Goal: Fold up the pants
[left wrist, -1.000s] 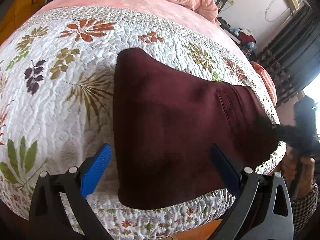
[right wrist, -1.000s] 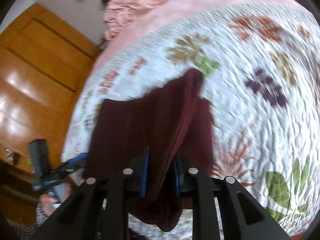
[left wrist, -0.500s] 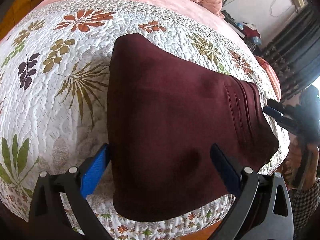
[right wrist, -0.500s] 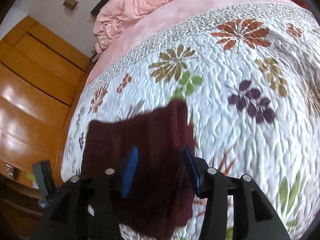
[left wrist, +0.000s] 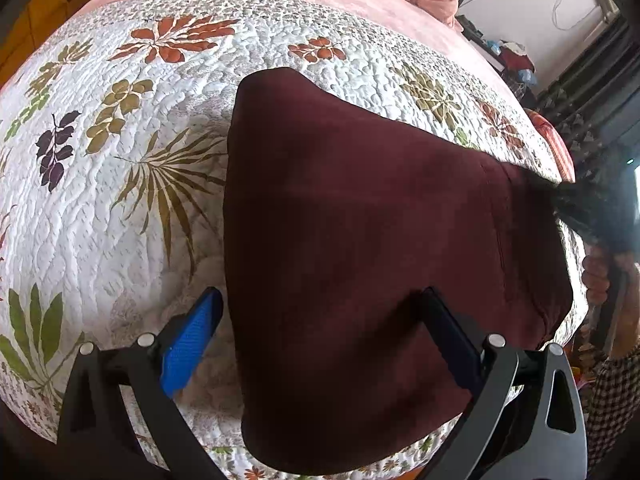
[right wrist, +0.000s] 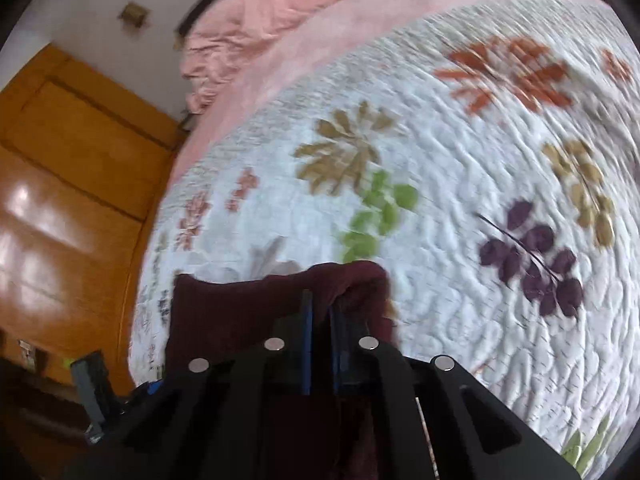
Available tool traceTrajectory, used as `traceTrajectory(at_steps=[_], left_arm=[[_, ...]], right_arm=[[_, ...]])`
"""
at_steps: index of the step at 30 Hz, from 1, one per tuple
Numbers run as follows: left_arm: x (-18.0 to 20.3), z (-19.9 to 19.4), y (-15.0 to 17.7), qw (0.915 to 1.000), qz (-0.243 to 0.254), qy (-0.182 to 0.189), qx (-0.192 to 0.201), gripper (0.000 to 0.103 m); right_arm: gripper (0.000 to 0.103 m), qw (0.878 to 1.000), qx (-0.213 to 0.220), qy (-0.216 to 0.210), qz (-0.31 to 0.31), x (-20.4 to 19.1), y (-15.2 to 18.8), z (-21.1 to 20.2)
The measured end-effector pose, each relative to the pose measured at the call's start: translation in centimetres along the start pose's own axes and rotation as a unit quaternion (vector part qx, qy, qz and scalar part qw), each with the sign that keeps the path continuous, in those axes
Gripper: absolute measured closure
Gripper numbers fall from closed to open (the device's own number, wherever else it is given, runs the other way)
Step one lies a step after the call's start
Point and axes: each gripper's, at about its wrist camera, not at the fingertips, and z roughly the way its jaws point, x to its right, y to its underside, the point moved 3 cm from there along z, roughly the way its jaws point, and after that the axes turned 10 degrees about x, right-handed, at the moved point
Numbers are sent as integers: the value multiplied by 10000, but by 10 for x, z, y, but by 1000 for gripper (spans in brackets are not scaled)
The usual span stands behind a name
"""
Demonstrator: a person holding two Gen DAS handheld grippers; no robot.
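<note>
Maroon pants [left wrist: 360, 248] lie folded on the quilted bed [left wrist: 120, 208]; left gripper [left wrist: 320, 340] fingers spread wide (clamping nothing); right gripper [right wrist: 320, 320] fingers pinch the pants' edge, lower centre.

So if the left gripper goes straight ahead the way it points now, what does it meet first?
Most likely the dark red pants. The left gripper is open, its fingers wide apart over the cloth lying on the quilt. How far above it is unclear.
</note>
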Motion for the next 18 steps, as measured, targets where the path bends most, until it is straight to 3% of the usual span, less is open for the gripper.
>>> traceTrajectory(at_steps=[2,4,6,7,8,10,12,18], left_arm=[[1,2,1,10000,9,-4,-40,5],[1,2,3,10000,56,-29,-49,5],[0,1,4,10000,53,-42,-63,5],[0,0,4,10000,32,-38,-72,5],[-1,-1,4,10000,20,-27,-74,5],[-1,-6,6,10000,32,24,-69,5],[-1,-9,10,9999,50,41,-77,5],[-4,-6,24,9987,-324,278,-275,5]], right_arm=[[97,9998,-82,182,24,10,8,8],[95,9998,62,-106,142,11,11,0],[86,9994,143,-277,118,6,14,-17],[72,9994,189,-286,82,3,19,-29],[65,9993,201,-325,46,0,23,-38],[63,9991,154,-381,-35,-6,36,-56],[51,9991,30,-419,-52,-10,56,-74],[49,9954,-361,-817,357,-11,109,-90]])
